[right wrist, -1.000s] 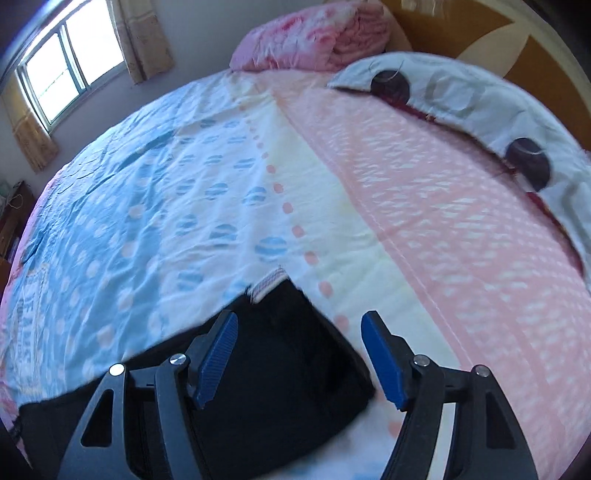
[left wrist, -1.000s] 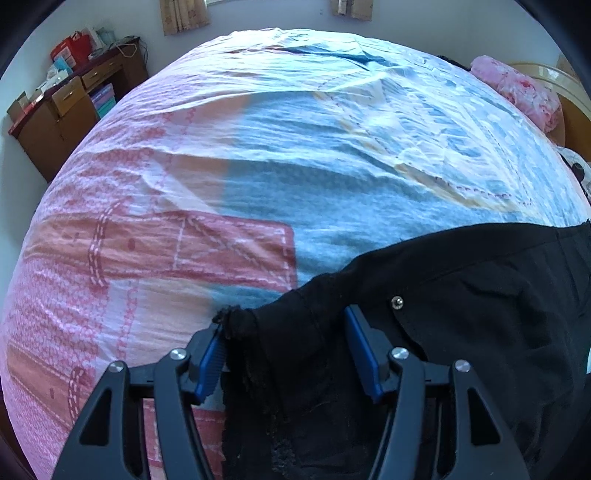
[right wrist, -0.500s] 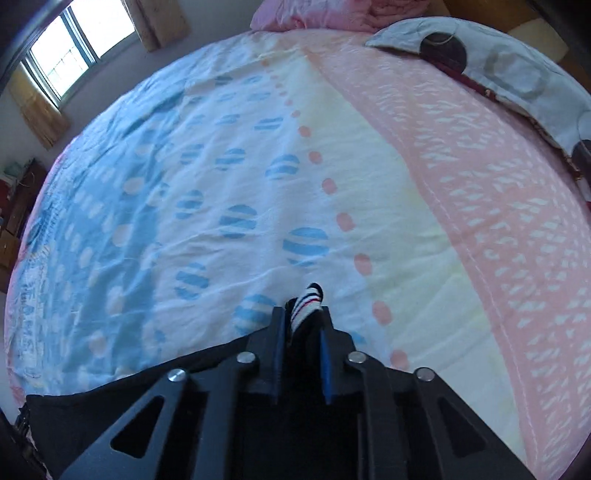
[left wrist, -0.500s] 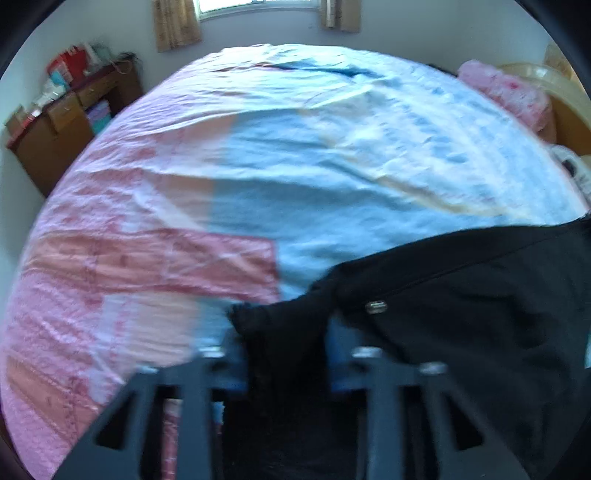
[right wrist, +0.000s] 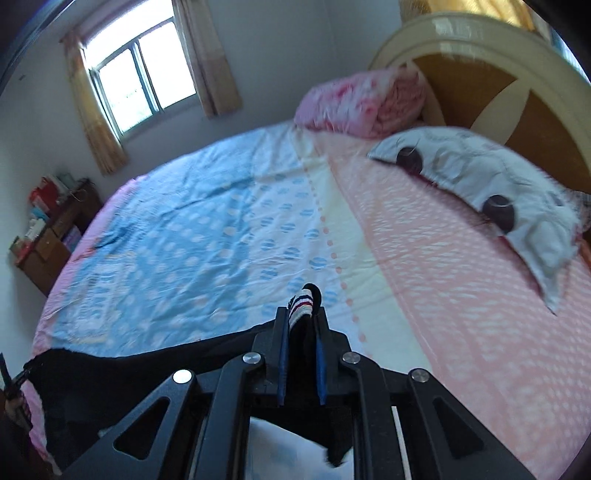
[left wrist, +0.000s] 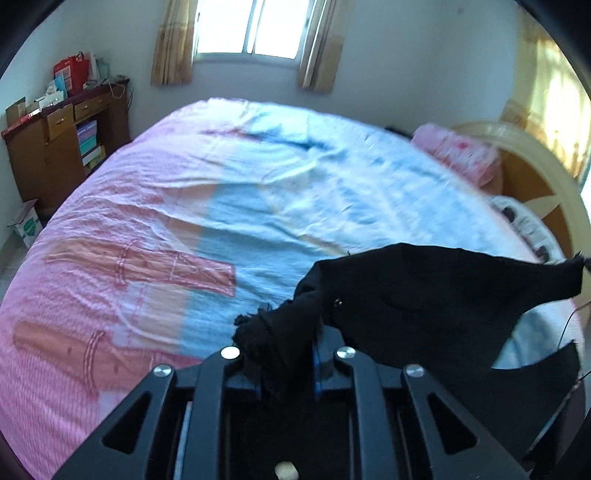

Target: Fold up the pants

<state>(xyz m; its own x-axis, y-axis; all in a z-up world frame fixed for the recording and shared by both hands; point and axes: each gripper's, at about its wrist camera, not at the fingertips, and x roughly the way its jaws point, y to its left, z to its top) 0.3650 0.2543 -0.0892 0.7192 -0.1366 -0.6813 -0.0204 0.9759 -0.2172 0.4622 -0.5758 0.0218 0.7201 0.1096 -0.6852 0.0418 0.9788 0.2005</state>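
The black pants [left wrist: 436, 291] hang stretched between my two grippers, lifted off the bed. My left gripper [left wrist: 286, 328] is shut on a bunched, frayed black end of the pants. My right gripper [right wrist: 301, 325] is shut on the other end, where a striped white, red and navy band [right wrist: 301, 304] sticks up between the fingers. In the right wrist view the black cloth [right wrist: 147, 373] runs away to the lower left, toward the other gripper at the frame edge.
The bed [left wrist: 258, 192] has a pink, blue and cream patterned sheet. A pink folded blanket [right wrist: 365, 99] and a grey-white pillow [right wrist: 491, 192] lie by the wooden headboard [right wrist: 498, 77]. A wooden dresser [left wrist: 55, 147] stands at the left, under a window [left wrist: 251, 26].
Both grippers have shut on the ends of the pants and lifted them off the bed. The cameras now tilt up and show the walls and window.
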